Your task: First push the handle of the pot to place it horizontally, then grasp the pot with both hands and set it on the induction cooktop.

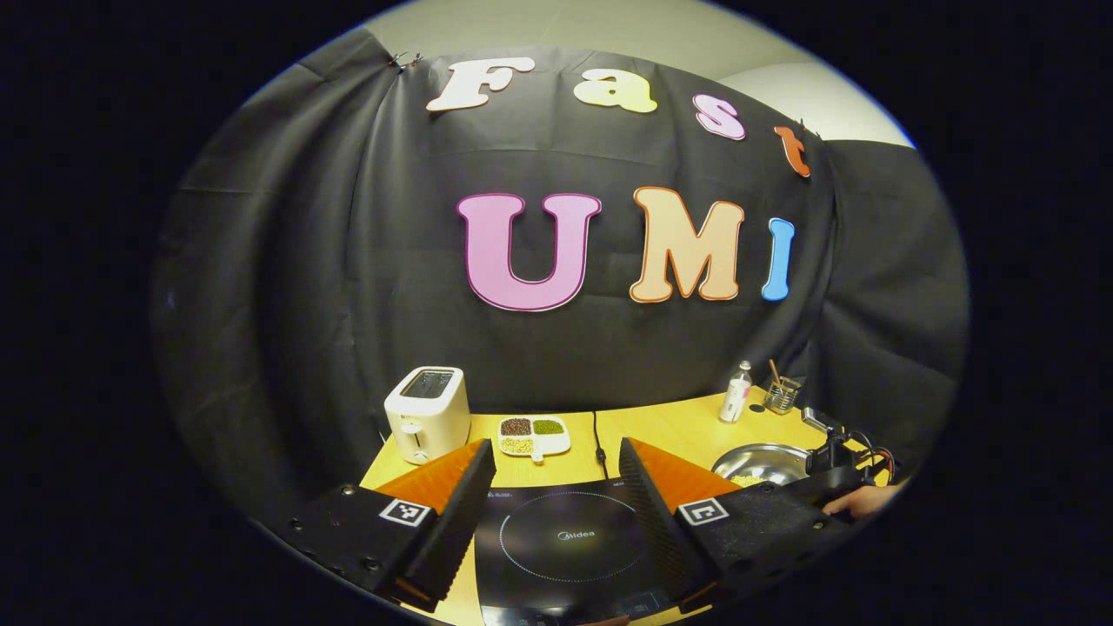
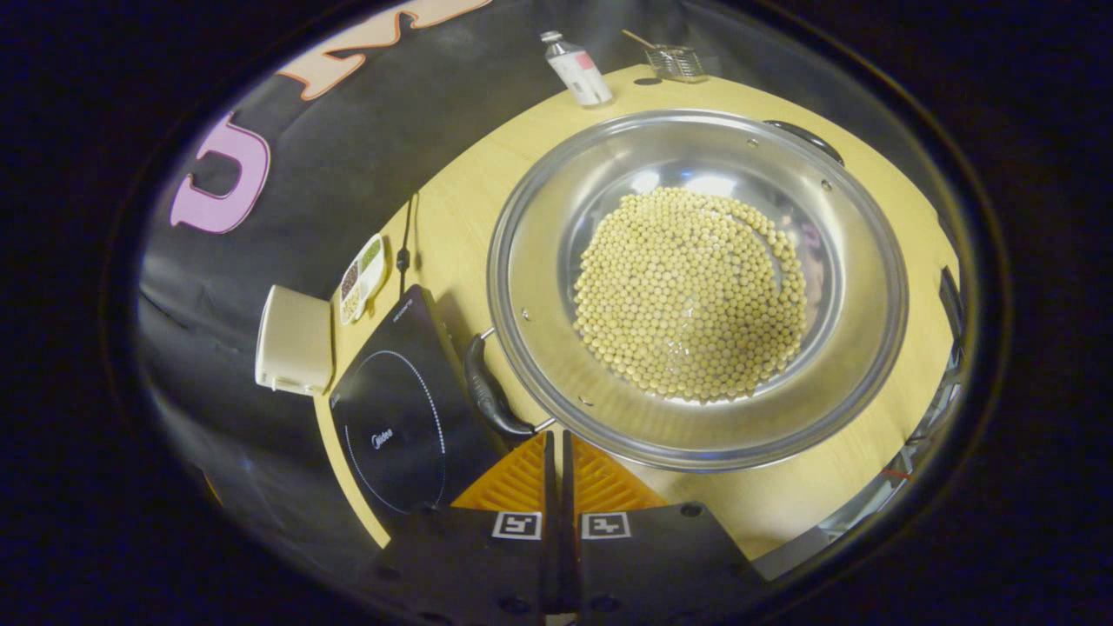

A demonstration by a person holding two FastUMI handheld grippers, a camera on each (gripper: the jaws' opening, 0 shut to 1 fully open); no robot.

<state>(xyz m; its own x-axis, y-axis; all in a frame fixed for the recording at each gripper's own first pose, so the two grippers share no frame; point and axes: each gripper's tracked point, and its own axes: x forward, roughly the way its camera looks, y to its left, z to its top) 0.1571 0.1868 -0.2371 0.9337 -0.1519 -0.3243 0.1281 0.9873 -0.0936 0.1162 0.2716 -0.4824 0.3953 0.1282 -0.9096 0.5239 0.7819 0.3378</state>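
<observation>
The right tongs point(image 2: 557, 443) are pressed together on nothing, tips just beside the near handle point(image 2: 489, 391) of the pot point(image 2: 696, 287). The left tongs point(image 1: 554, 496) are spread wide, empty, over the cooktop point(image 1: 569, 543). The pot sits on the table point(image 2: 474, 200), close beside the cooktop and full of beans point(image 2: 691, 296). A hard shove could slide or tip it and spill them. Room is tight: the handle lies between rim and cooktop edge, though the table's far side is freer, up to the bottle point(image 2: 576, 69).
</observation>
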